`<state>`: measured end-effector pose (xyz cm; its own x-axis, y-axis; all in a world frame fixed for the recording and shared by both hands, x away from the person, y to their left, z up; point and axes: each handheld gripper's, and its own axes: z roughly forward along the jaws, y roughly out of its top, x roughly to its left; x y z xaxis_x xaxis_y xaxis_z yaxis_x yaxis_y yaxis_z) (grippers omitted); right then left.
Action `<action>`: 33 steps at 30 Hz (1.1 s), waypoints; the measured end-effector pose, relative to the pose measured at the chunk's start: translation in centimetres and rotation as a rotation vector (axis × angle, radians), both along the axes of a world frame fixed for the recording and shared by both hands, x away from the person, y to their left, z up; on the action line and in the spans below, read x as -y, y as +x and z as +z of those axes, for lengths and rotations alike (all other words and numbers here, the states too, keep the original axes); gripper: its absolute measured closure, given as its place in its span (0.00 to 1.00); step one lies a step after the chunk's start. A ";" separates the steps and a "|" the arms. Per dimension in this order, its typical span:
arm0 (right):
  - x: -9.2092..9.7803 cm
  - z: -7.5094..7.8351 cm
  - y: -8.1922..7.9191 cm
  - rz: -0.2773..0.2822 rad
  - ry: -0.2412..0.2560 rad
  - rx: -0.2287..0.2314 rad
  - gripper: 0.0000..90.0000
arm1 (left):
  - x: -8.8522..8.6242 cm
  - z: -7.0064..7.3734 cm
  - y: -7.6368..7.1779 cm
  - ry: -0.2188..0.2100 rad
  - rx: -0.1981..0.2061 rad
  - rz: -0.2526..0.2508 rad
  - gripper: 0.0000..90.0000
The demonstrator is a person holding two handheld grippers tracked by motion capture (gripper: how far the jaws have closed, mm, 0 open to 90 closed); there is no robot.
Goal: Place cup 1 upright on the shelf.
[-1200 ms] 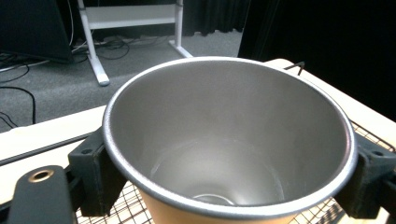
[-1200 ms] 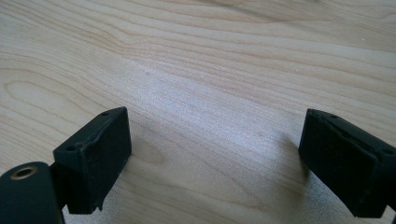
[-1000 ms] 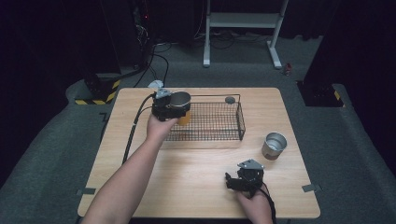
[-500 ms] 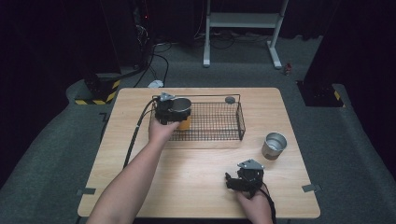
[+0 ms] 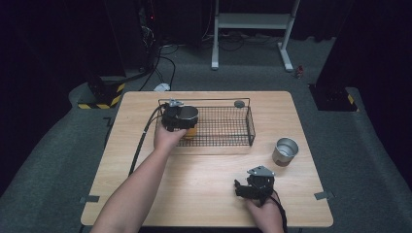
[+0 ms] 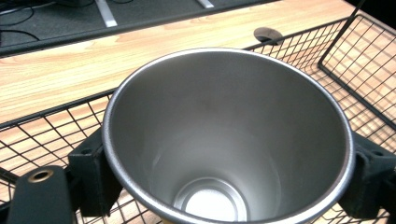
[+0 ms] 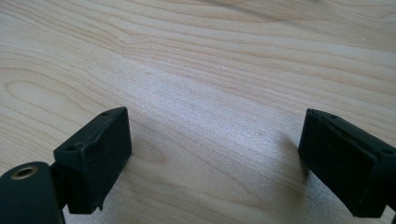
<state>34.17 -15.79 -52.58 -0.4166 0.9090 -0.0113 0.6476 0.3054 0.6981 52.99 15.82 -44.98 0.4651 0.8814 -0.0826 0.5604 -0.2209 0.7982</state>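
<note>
**Left hand-held gripper clamps cup over basket**

The left hand-held gripper (image 5: 180, 118) is clamped on a steel cup (image 6: 227, 140), held upright over the left end of the wire basket (image 5: 228, 138) near the tabletop's (image 5: 204, 189) far edge. The right hand-held gripper (image 7: 215, 158) rests near the front edge, jaws apart, nothing between them. A second cup (image 5: 284, 151) stands near the right edge.

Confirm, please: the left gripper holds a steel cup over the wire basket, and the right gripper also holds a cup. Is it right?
Not fully. The left gripper does hold a steel cup over the wire basket. But the right gripper holds nothing: the right gripper view shows its jaws open over bare table. The second cup stands apart on the table.
</note>
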 end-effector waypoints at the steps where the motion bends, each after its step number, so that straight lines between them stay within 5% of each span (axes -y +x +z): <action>1: 0.0 0.0 0.0 0.000 0.000 0.000 0.10 | 0.0 0.0 0.0 0.000 0.000 0.000 0.15; 33: 0.0 0.0 0.0 0.000 0.000 0.000 0.10 | -0.1 -0.9 -1.3 0.060 0.005 0.013 0.10</action>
